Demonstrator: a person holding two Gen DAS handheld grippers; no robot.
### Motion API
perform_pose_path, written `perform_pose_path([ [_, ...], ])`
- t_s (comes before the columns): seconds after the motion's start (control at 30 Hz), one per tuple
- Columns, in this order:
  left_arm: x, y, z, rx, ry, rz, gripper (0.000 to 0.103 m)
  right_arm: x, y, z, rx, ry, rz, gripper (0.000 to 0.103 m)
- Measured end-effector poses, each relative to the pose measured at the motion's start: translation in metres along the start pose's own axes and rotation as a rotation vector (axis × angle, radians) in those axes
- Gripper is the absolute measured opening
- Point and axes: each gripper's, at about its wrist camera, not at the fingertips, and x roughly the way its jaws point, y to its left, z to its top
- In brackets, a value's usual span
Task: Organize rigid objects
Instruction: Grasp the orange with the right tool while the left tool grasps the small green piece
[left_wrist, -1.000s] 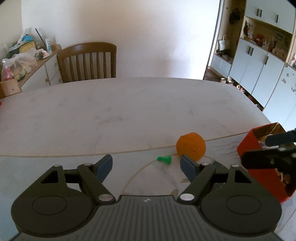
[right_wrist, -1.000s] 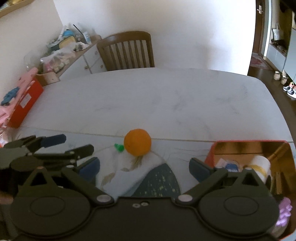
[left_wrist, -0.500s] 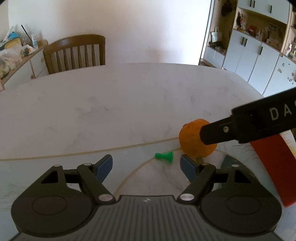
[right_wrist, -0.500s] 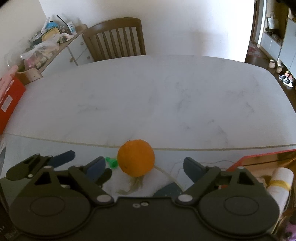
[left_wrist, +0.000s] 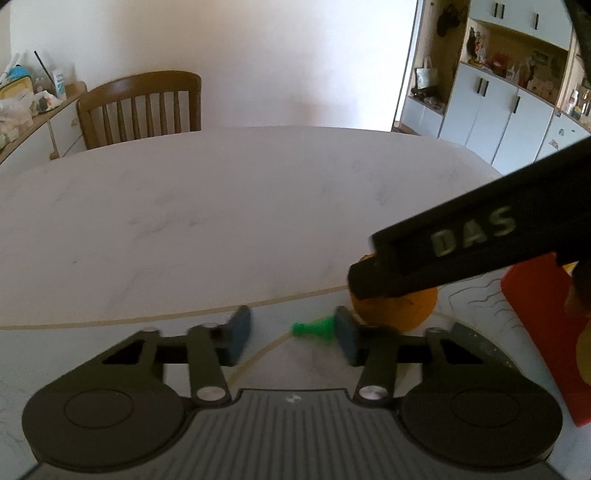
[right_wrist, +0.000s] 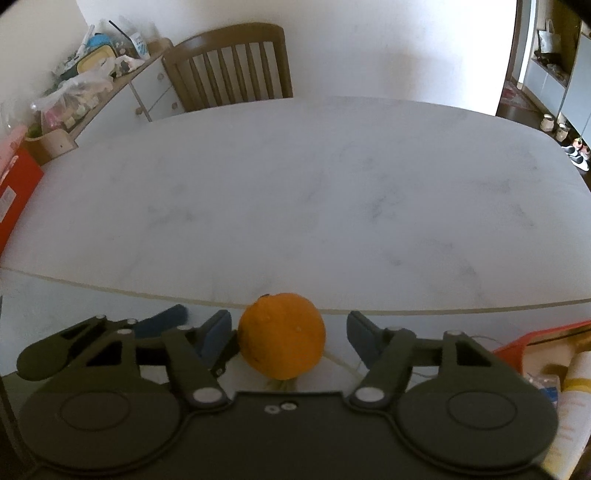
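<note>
An orange (right_wrist: 281, 334) lies on the table between the jaws of my right gripper (right_wrist: 290, 330), which is open around it, not touching. In the left wrist view the orange (left_wrist: 399, 314) is partly hidden behind the right gripper's black body (left_wrist: 461, 247). A small green pawn (left_wrist: 314, 328) lies on its side on the table. My left gripper (left_wrist: 291, 334) is open, narrower than before, and the pawn lies between its blue pads, next to the right pad (left_wrist: 343, 339). A red box (left_wrist: 543, 339) stands at the right; it also shows in the right wrist view (right_wrist: 535, 339).
The white marble table (right_wrist: 295, 206) stretches ahead. A wooden chair (left_wrist: 142, 105) stands at the far side. A cluttered sideboard (right_wrist: 92, 81) is far left, white cupboards (left_wrist: 498, 110) far right. The red box holds a white roll (right_wrist: 576, 376) and other items.
My right gripper moved forward so the orange now sits between its jaws. My left gripper moved toward the green pawn and its jaws narrowed around it.
</note>
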Motion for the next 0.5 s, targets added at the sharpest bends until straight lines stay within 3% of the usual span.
perform_pose_path([
  [0.2,-0.0004,-0.004,-0.0003,0.014,0.007,-0.026,0.024,0.0025,0.0015,-0.0011,0.005,0.006,0.009,0.053],
  [0.5,-0.0006,-0.0009,0.002,-0.009,0.018,-0.034,0.023,-0.0001,0.0009,-0.0023,0.015,0.007,0.003,0.053],
])
